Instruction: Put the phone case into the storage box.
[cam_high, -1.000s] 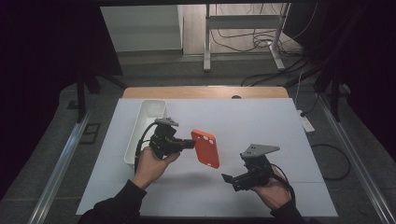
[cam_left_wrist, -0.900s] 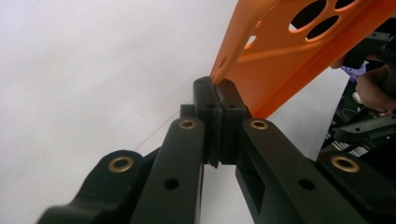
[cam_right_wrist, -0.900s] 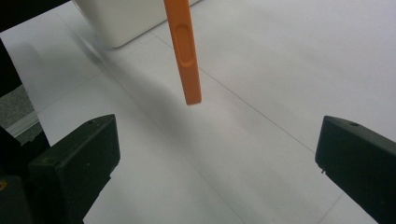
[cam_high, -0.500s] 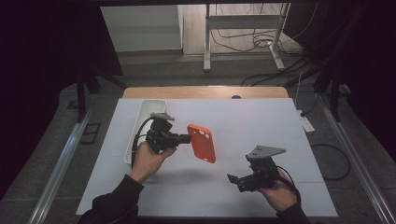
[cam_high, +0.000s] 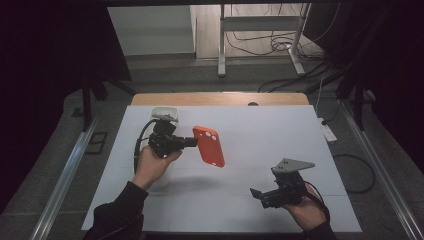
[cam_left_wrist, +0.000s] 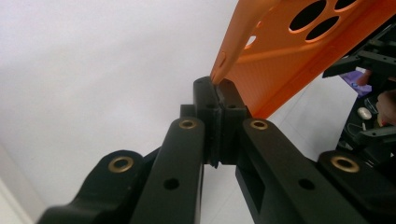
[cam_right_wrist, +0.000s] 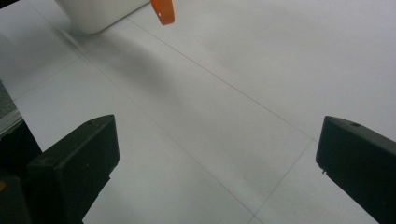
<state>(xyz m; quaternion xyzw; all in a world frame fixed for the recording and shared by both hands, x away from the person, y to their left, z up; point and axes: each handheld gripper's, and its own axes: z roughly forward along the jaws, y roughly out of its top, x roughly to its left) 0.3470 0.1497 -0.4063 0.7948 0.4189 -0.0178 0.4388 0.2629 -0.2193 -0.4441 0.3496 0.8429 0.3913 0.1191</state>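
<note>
- High view: the left gripper holds an orange phone case by its edge, lifted above the white table, near the white bin. The right gripper waits low, well apart.
- Left gripper view: jaws clamp the case rim; this looks like a carry step.
- Right gripper view: jaws gape wide, holding nothing; the case tip hangs beside the bin. Next likely calls for a handover or lowering into the bin.
</note>
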